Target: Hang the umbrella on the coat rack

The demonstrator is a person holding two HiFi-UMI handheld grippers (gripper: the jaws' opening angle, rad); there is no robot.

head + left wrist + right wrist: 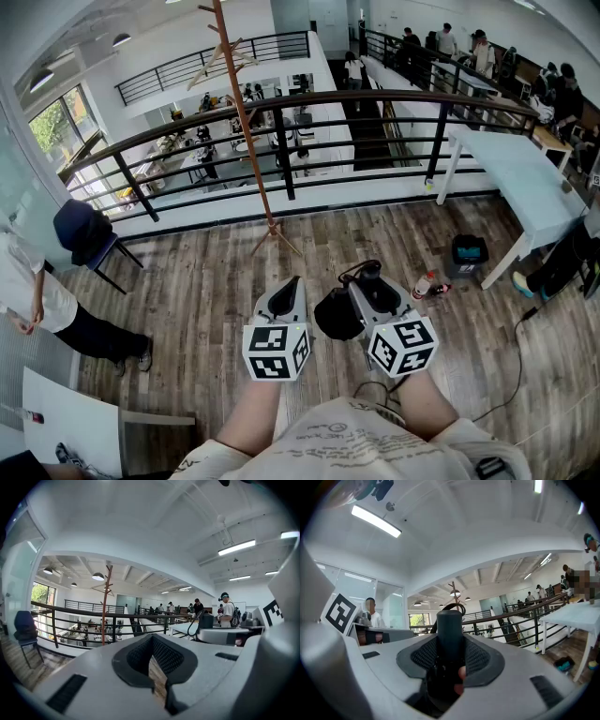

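The wooden coat rack (pixel 247 122) stands by the railing, ahead of me and a little left; it also shows as a thin pole (pixel 105 606) in the left gripper view and far off (pixel 454 591) in the right gripper view. My right gripper (pixel 371 287) (pixel 450 639) is shut on the black folded umbrella (pixel 337 315), held level. Its dark handle (pixel 450 630) with a strap loop sticks out forward between the pads. My left gripper (pixel 291 284) (pixel 151 641) hovers beside it, shut, holding nothing.
A black metal railing (pixel 281 105) runs behind the rack. A white table (pixel 516 169) stands at the right, with a black box (pixel 469 251) and a bottle (pixel 427 285) on the wooden floor near it. A blue chair (pixel 84 234) and a person (pixel 37 300) are at the left.
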